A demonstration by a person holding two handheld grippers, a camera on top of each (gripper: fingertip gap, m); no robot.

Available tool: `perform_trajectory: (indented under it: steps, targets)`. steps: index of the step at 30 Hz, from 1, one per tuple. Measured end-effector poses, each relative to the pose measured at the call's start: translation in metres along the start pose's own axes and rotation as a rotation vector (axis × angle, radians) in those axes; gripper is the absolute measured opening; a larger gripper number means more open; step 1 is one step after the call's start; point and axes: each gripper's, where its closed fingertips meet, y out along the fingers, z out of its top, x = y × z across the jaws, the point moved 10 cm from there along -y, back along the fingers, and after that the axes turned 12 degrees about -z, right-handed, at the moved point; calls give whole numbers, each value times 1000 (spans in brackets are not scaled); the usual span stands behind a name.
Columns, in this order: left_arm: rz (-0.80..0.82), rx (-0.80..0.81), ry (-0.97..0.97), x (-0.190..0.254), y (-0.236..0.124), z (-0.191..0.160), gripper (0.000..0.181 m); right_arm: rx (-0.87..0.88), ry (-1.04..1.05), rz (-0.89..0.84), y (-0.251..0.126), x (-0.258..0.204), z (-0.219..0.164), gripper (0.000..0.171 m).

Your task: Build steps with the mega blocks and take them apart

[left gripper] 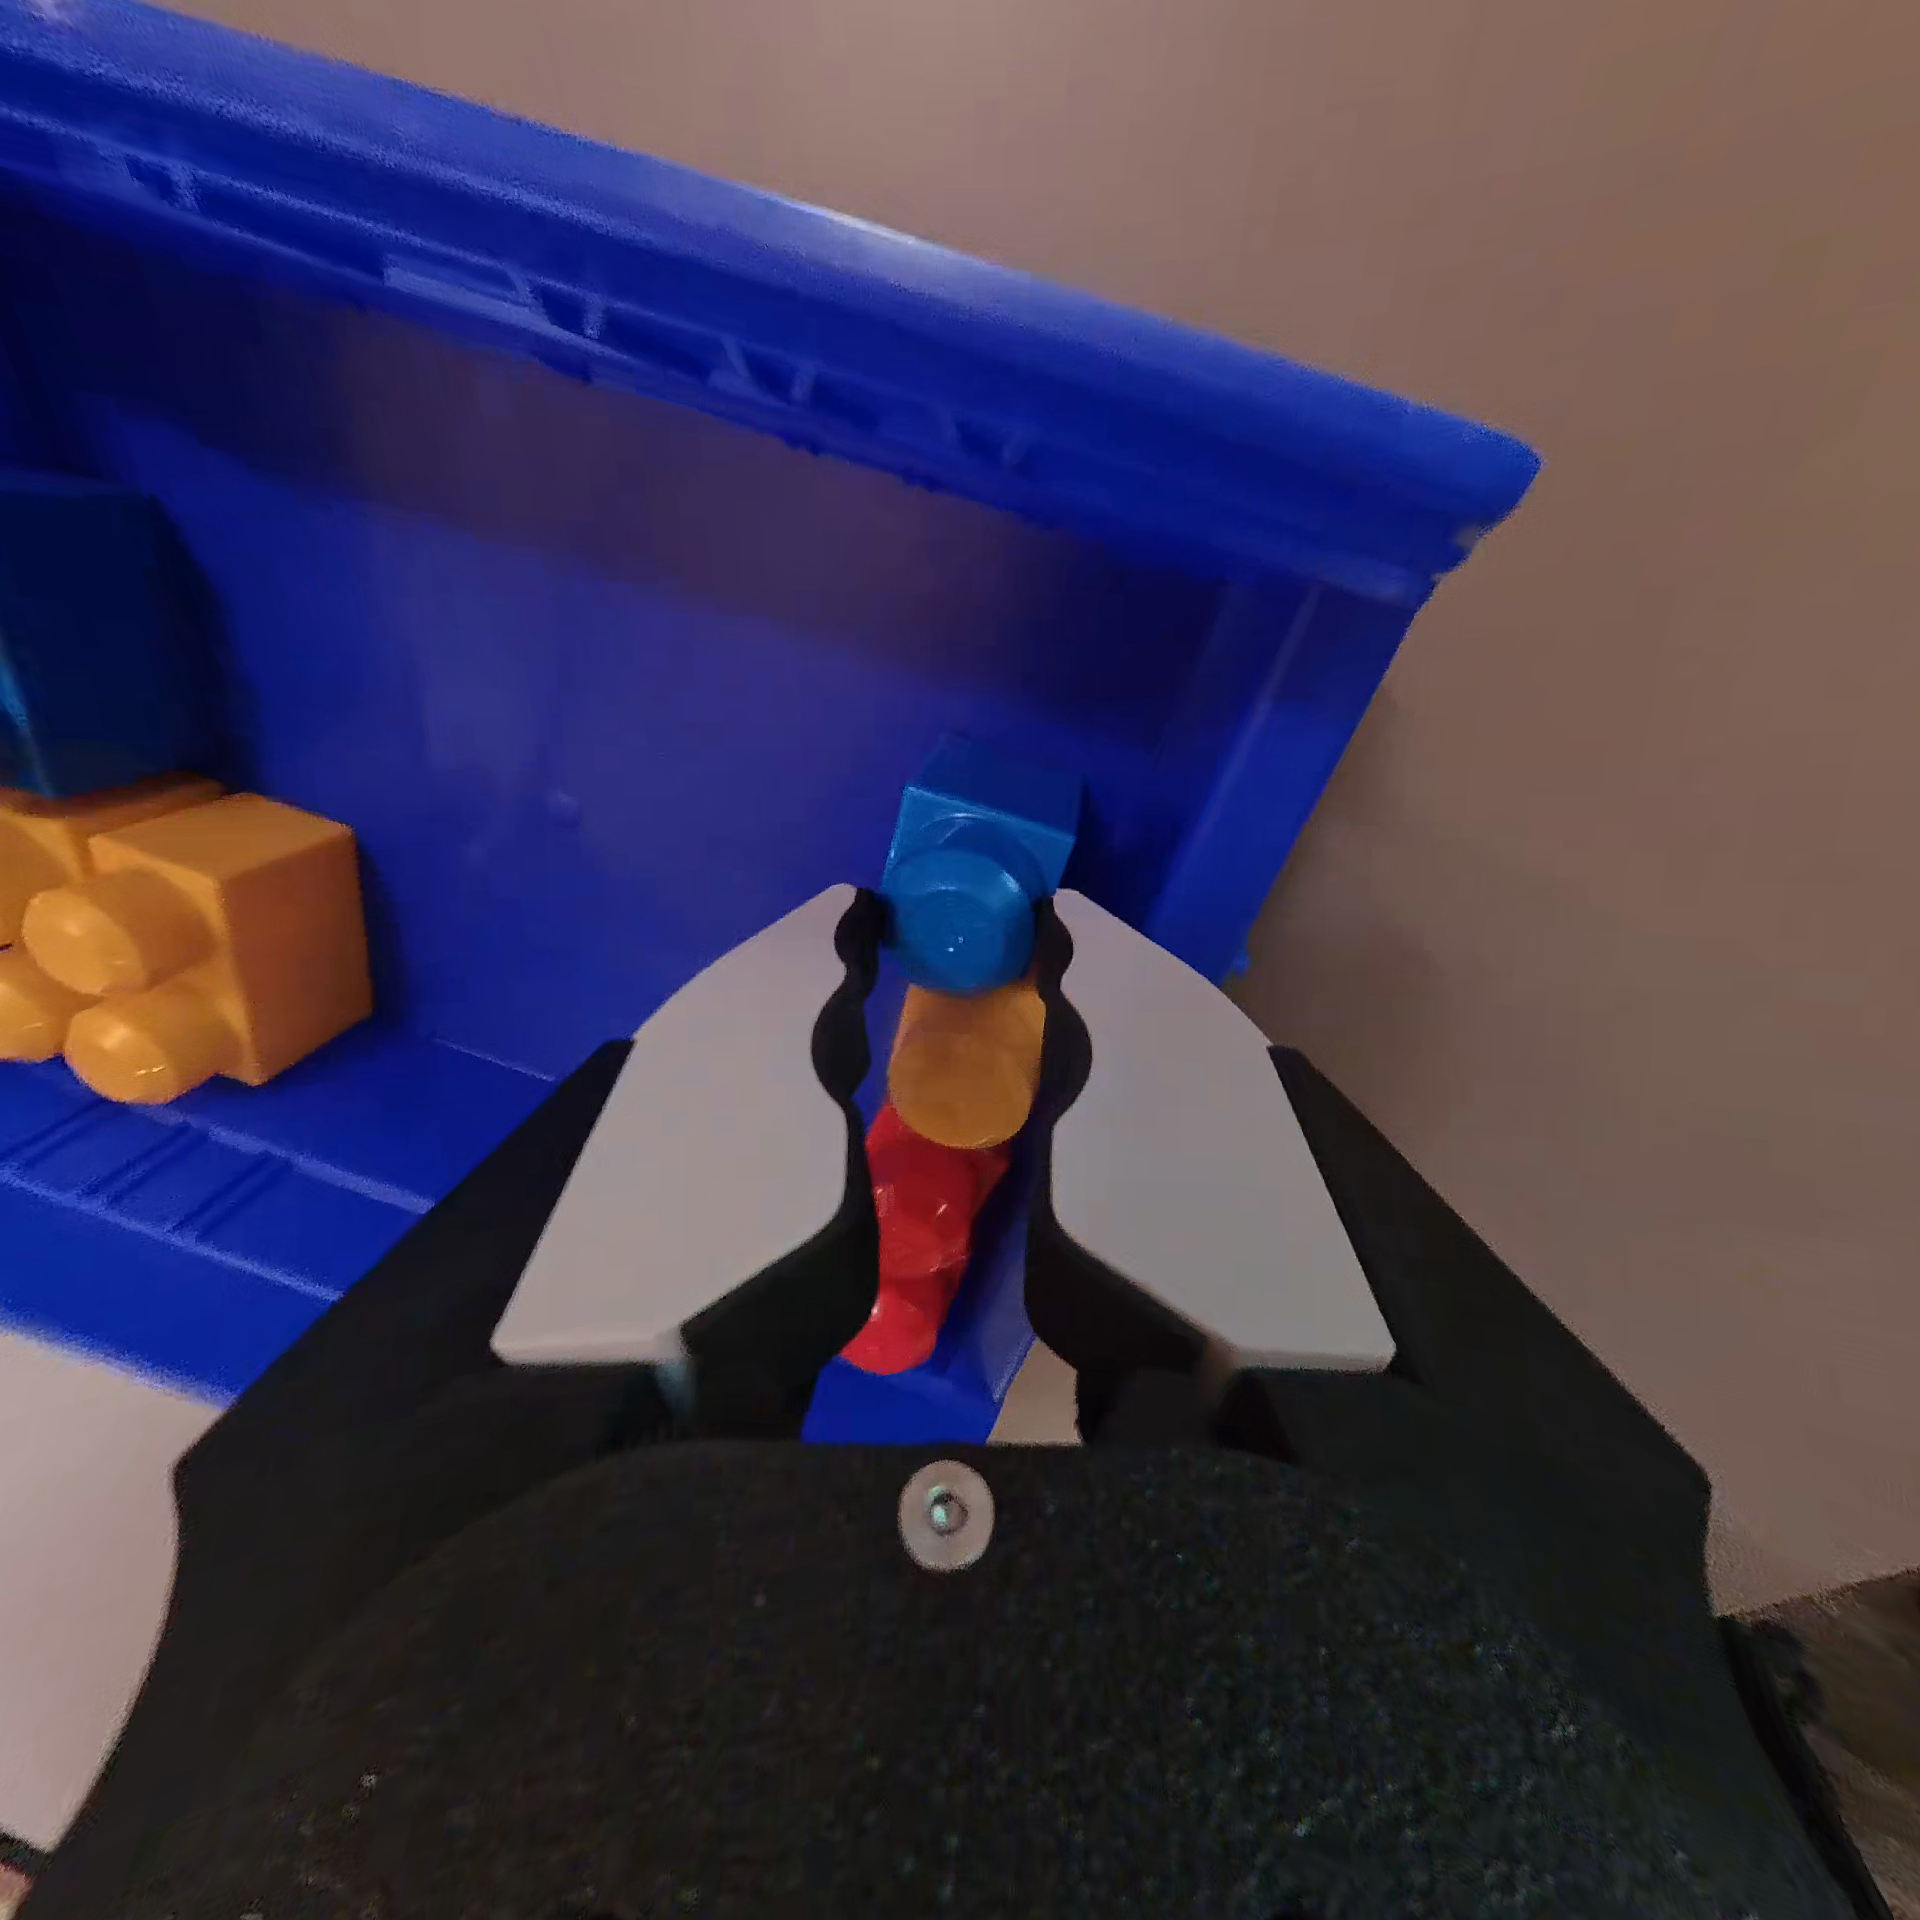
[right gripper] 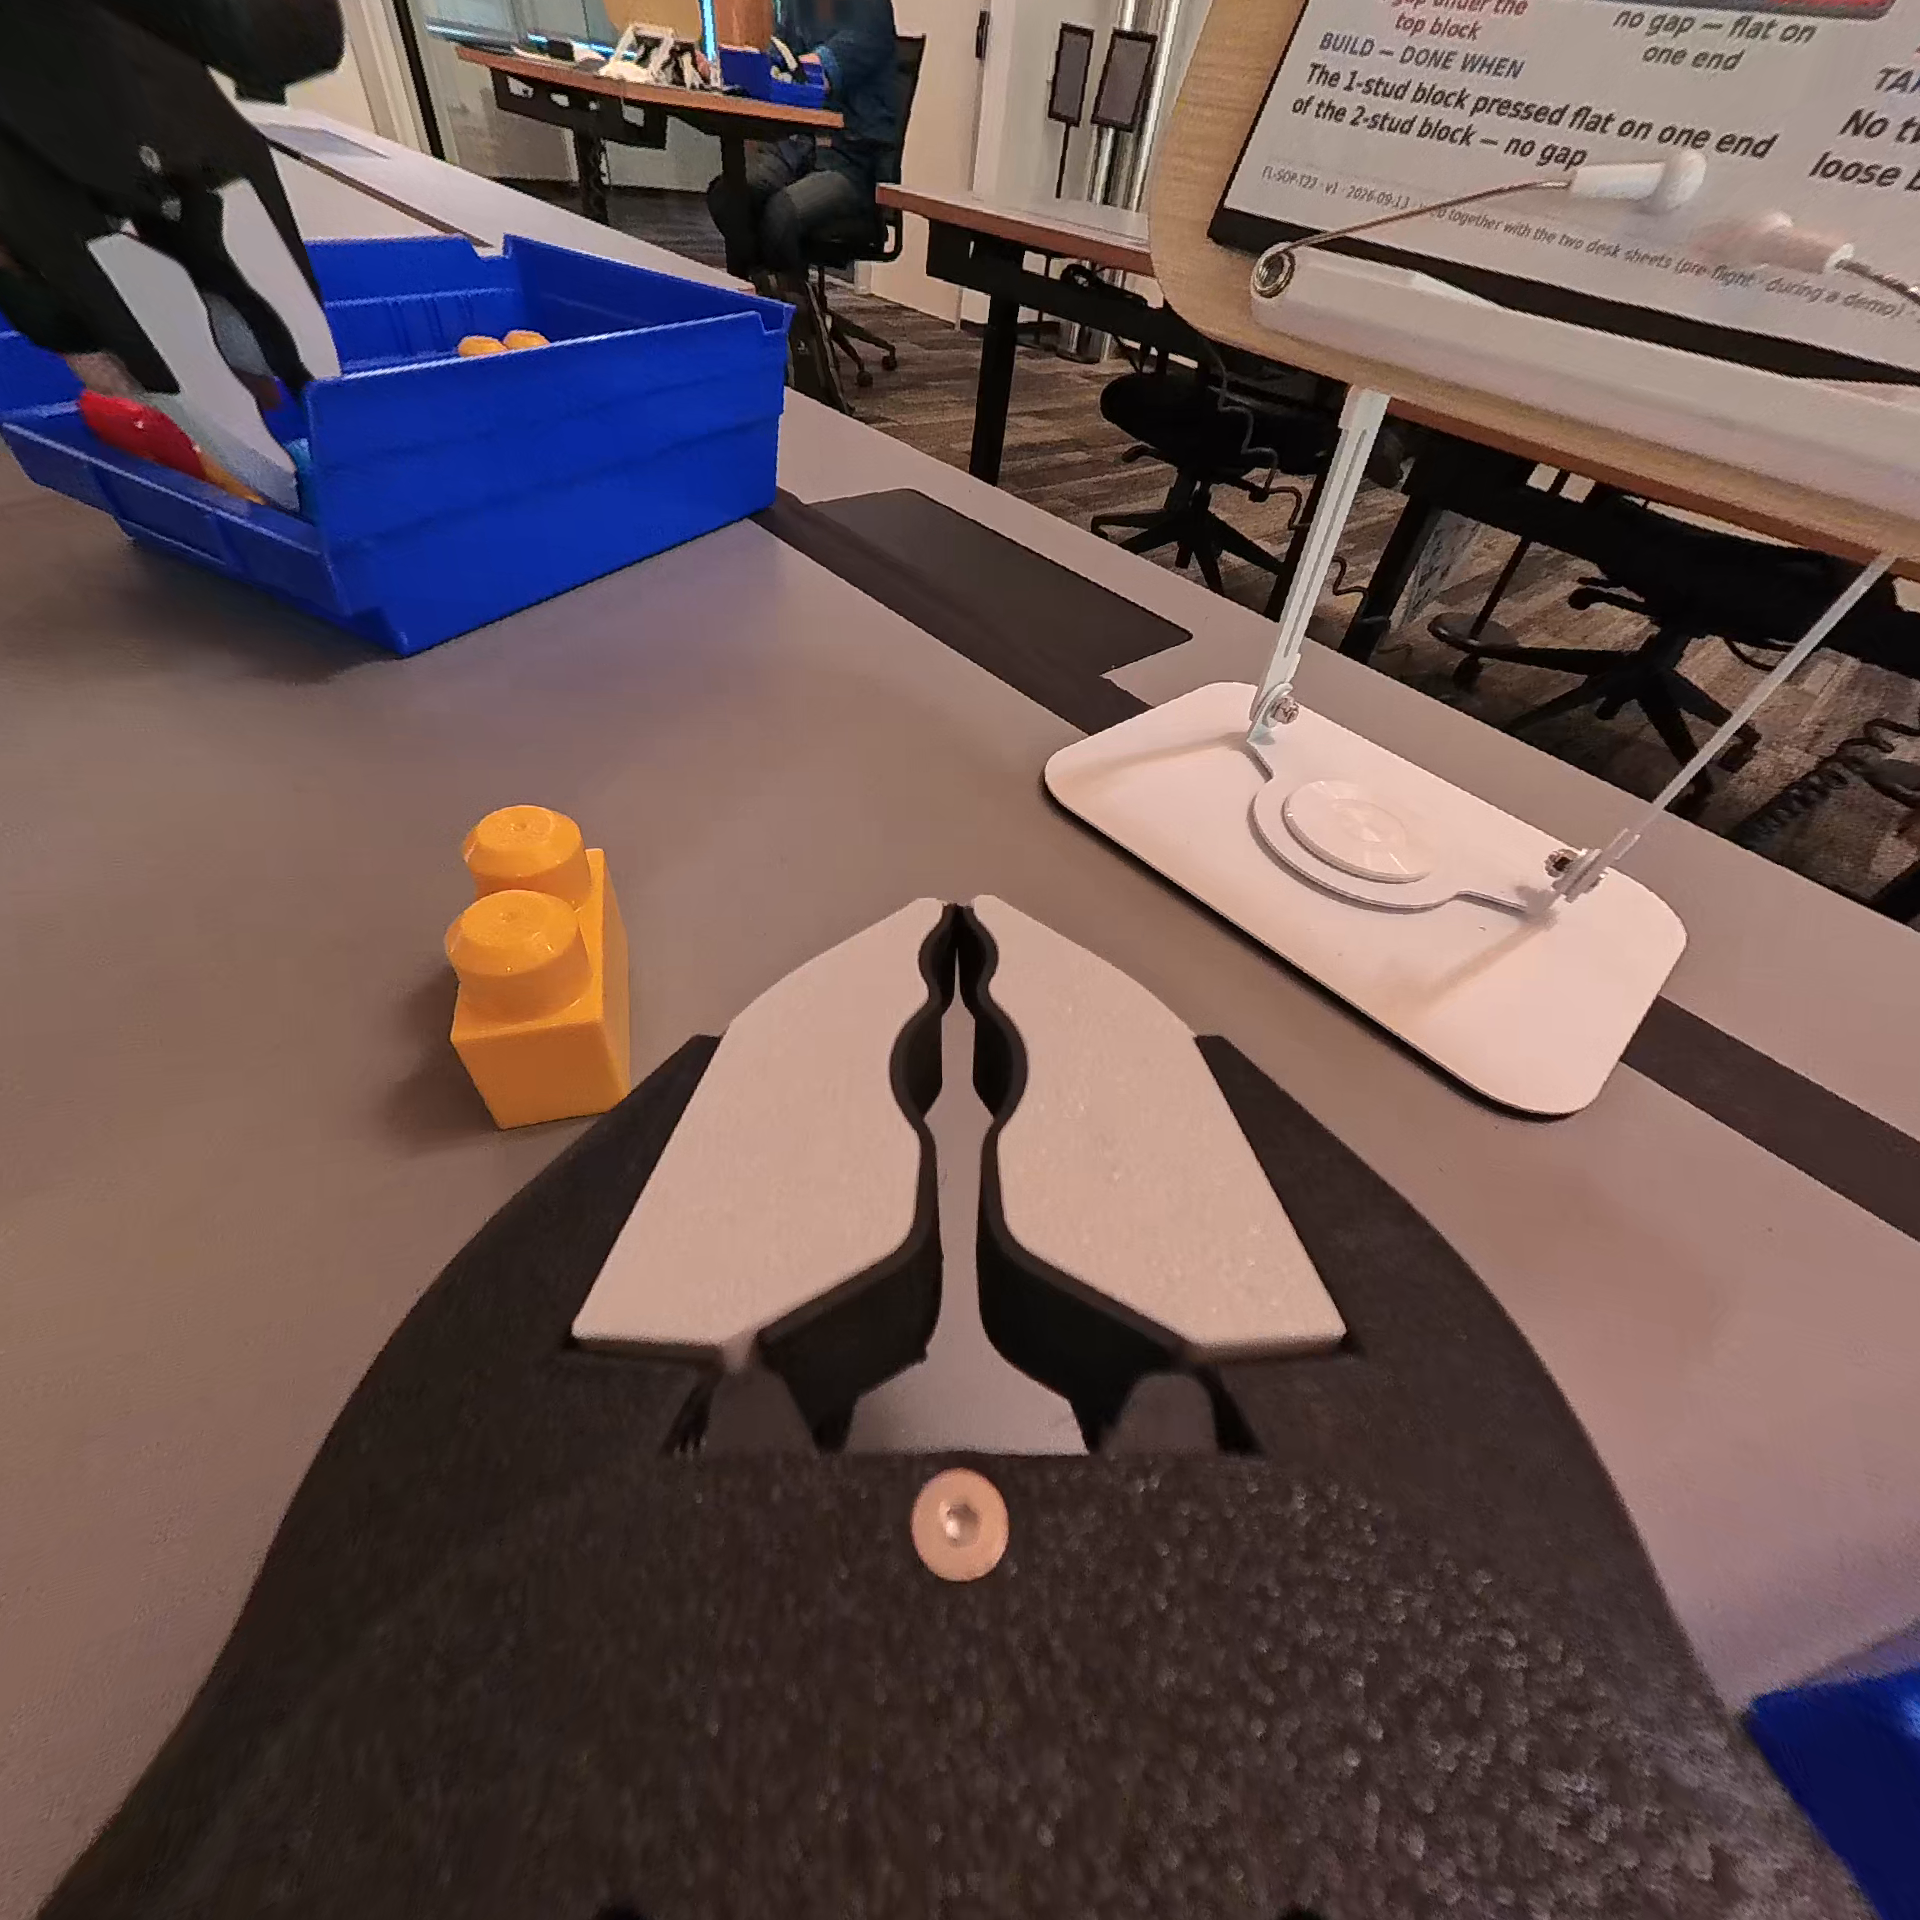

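Mega blocks lie mostly in the blue bin [right gripper: 540,499] at the worktop's far left corner. Inside it, the left gripper [left gripper: 956,925] has closed its tips on the stud of a one-stud blue block [left gripper: 971,831] by the bin's end wall, with an orange stud [left gripper: 966,1070] and a red block [left gripper: 920,1236] beneath its fingers. More orange blocks [left gripper: 197,935] lie further along. On the open worktop [right gripper: 260,748] a two-stud orange block [right gripper: 540,987] stands upright, just left of the right gripper [right gripper: 958,914], whose tips are pressed together on nothing. A white stand [right gripper: 1371,883] sits towards the right edge.

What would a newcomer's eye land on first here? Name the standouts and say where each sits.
The bright blue bin at the table's far left, with the left gripper reaching inside, its tips closed on a blue one-stud block. Then the orange two-stud block standing alone on the grey table, just left of the shut, empty right gripper.
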Motion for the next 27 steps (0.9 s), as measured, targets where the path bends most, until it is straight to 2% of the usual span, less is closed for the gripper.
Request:
perform_trajectory:
  steps: [3, 6, 10, 13, 16, 19, 27]
  targets:
    - [77, 63, -21, 0, -17, 4, 31, 0, 1, 1, 0, 0, 0, 0]
    - [134, 174, -2, 13, -52, 12, 30, -1, 2, 1, 1, 1, 0, 0]
    - [187, 280, 113, 53, -100, 35, 29, -5, -3, 4, 1, -1, -1, 0]
    - [158, 312, 224, 92, -115, 57, 29, -4, -6, 4, 0, -1, 0, 0]
    - [102, 251, 324, 125, -101, 79, 30, -2, -7, 3, -1, -1, 0, 0]
    - [24, 175, 391, 147, -71, 97, 30, 4, -9, 3, -2, 0, 2, 0]
    - [-117, 64, 452, 173, 2, 128, 30, -1, -21, 12, -2, 0, 3, 0]
